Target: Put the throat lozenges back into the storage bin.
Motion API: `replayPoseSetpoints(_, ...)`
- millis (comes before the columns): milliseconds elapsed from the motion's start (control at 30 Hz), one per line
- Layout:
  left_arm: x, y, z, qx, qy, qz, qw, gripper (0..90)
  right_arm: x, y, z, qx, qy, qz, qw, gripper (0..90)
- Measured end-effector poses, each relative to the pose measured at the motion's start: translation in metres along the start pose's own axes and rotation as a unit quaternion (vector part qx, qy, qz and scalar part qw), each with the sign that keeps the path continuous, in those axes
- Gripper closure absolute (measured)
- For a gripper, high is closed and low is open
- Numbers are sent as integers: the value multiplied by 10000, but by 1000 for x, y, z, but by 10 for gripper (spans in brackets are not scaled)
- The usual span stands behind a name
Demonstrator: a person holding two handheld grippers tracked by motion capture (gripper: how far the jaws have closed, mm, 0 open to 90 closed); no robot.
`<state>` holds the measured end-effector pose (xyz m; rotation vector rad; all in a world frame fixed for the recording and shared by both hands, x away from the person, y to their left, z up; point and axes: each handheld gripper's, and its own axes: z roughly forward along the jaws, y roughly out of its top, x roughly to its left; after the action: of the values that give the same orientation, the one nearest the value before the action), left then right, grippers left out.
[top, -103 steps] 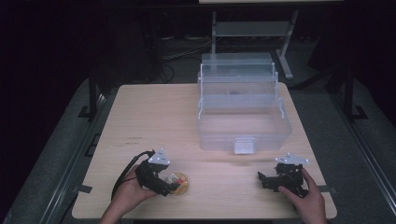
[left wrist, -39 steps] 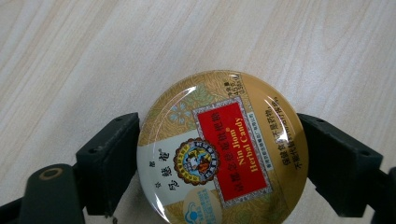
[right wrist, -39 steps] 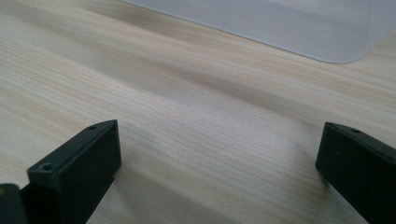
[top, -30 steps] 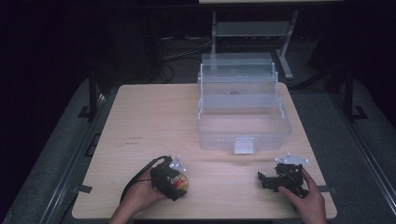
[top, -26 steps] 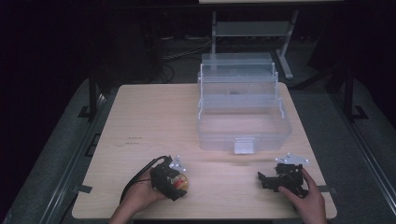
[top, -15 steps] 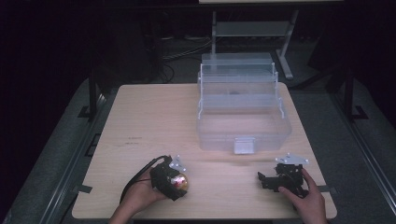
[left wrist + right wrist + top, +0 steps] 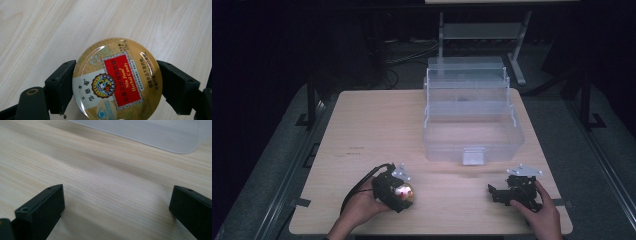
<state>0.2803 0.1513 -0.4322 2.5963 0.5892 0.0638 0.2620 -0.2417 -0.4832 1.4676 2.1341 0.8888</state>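
The left gripper [image 7: 117,82] pinches a round candy tin [image 7: 117,79] by its rim, one black jaw on each side of it. In the high view the tin [image 7: 403,194] is at the near left part of the desk [image 7: 377,125], low over the wood or resting on it; I cannot tell which.

The tin looks like thin metal with a glossy, slightly domed lid, so I judge it light and stiff, but slippery. The curved rim gives each flat jaw only a narrow line of contact, and the tin could turn or slide out if the grip is loose. Holding it across the widest part, as now, seems the best place.

The red panel on the lid reads "Nin Jiom Herbal Candy", with Chinese characters beside it and a round emblem in the middle. Small print at the edge is too fine to read.

The right gripper [image 7: 511,190] rests at the near right of the desk with its jaws spread wide and nothing between them. A clear plastic box [image 7: 472,112] stands open at the far right.
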Motion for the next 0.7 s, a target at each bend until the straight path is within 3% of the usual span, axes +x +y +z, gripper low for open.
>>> replayPoseSetpoints(700, 0, 12, -7, -68, -60, 32, 10000, 195, 0, 0, 0, -3, 1, 7, 10000, 0)
